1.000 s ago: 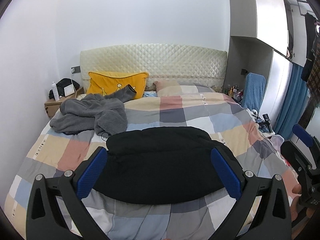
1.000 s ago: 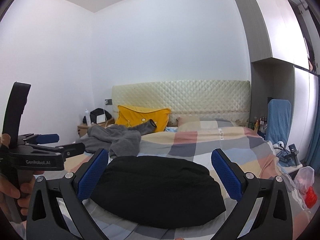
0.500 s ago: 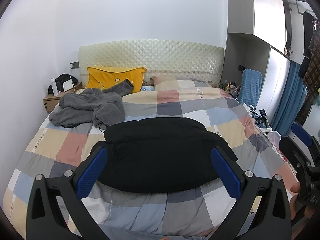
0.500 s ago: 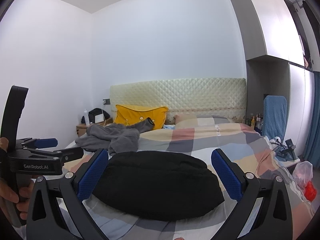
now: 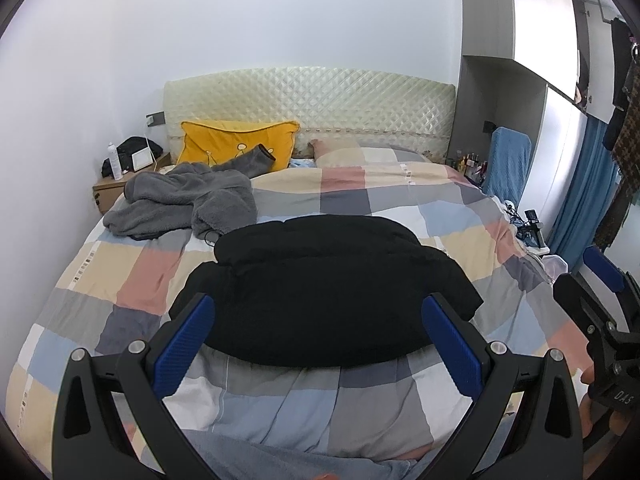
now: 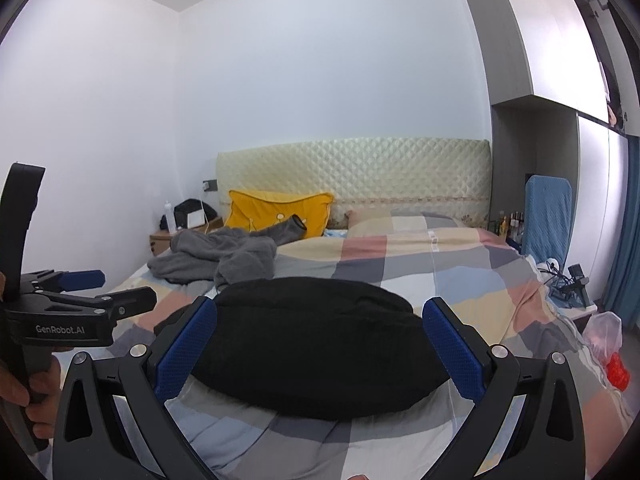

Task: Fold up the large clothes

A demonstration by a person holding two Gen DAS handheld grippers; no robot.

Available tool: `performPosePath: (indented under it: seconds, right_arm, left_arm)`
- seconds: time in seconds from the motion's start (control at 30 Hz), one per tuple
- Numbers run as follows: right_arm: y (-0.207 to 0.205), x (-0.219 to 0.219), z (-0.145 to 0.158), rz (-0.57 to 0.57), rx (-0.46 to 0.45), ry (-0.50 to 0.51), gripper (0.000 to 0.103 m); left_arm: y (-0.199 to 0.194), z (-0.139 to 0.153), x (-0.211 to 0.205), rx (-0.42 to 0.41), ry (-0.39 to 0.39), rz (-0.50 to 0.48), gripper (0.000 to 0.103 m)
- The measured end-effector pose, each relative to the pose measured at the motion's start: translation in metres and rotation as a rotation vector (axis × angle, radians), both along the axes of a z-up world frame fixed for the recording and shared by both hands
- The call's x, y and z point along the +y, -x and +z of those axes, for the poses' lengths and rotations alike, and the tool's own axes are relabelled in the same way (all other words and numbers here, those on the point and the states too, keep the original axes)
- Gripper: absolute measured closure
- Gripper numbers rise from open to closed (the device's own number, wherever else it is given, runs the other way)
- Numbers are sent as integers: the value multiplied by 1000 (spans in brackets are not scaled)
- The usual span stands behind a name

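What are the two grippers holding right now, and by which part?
Nothing. The left gripper and right gripper are both open above the bed, clear of the black garment.

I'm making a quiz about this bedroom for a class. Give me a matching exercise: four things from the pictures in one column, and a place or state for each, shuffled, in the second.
Things:
1. black garment
2. grey fleece garment
3. yellow pillow
4. left gripper

Places or states:
A. leaning against the headboard
B. jaws wide open, holding nothing
C. folded, in the middle of the bed
D. crumpled, near the nightstand side

Pairs: 1-C, 2-D, 3-A, 4-B
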State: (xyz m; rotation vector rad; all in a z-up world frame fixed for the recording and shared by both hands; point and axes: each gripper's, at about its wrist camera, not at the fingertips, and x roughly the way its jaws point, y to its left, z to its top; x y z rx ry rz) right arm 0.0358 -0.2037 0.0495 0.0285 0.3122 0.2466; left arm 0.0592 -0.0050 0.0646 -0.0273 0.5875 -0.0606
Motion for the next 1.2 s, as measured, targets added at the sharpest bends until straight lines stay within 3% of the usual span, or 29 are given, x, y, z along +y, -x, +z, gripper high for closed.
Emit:
performPosePath:
  seconds: [1.2]
  right_arm:
    - [-16,7,-26,-16,80,4,0]
  left_arm:
    - [-6,-29,10,74,18,25,0]
